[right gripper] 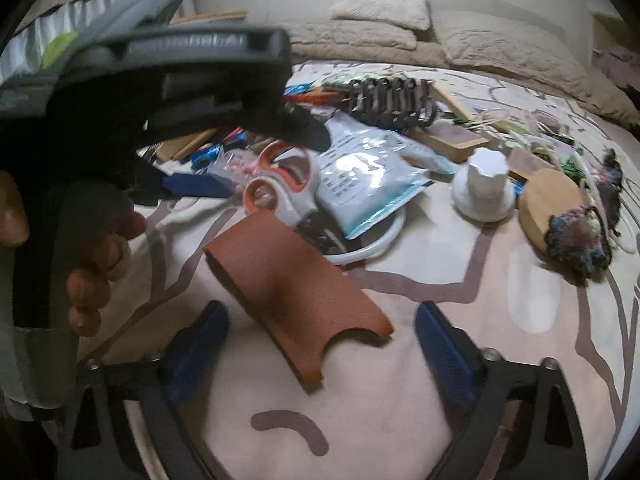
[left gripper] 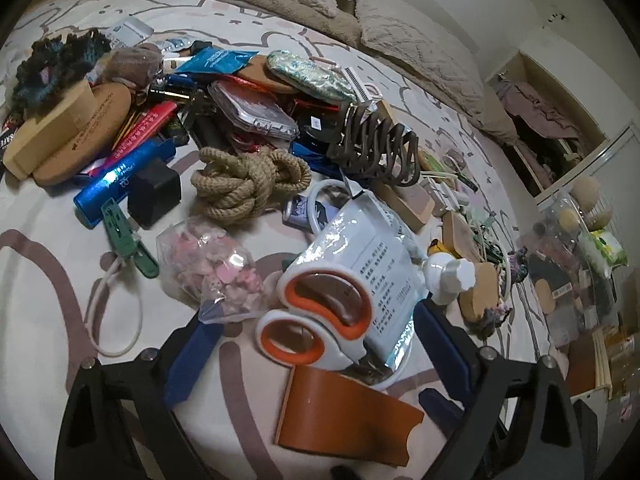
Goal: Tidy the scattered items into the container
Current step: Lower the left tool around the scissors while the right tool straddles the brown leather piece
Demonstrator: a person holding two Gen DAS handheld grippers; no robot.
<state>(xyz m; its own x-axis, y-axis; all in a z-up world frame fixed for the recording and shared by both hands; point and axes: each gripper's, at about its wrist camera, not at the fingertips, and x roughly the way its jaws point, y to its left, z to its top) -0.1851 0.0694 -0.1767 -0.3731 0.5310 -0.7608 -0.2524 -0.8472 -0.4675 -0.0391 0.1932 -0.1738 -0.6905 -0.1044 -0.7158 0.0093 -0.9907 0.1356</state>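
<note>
Many small items lie scattered on a patterned bed cover. My left gripper [left gripper: 316, 344] is open, its blue fingers either side of orange-and-white scissors [left gripper: 316, 316] and a brown leather sleeve [left gripper: 344, 412]; it holds nothing. My right gripper [right gripper: 320, 340] is open over the same brown sleeve [right gripper: 292, 284], which lies between its fingers, not gripped. The scissors [right gripper: 280, 184] lie beyond it. The left gripper's body [right gripper: 160, 80] and the hand holding it fill the right wrist view's upper left. A clear container [left gripper: 580, 280] with items inside stands at the right edge of the left wrist view.
Around the scissors lie a foil pouch [left gripper: 372, 264], a rope coil [left gripper: 248, 184], a bag of pink bits [left gripper: 212, 272], a green clip [left gripper: 128, 236], a white bottle [right gripper: 484, 188], a brown hair claw [right gripper: 392, 100] and wooden pieces [right gripper: 552, 204]. Beige pillows [right gripper: 500, 44] line the far side.
</note>
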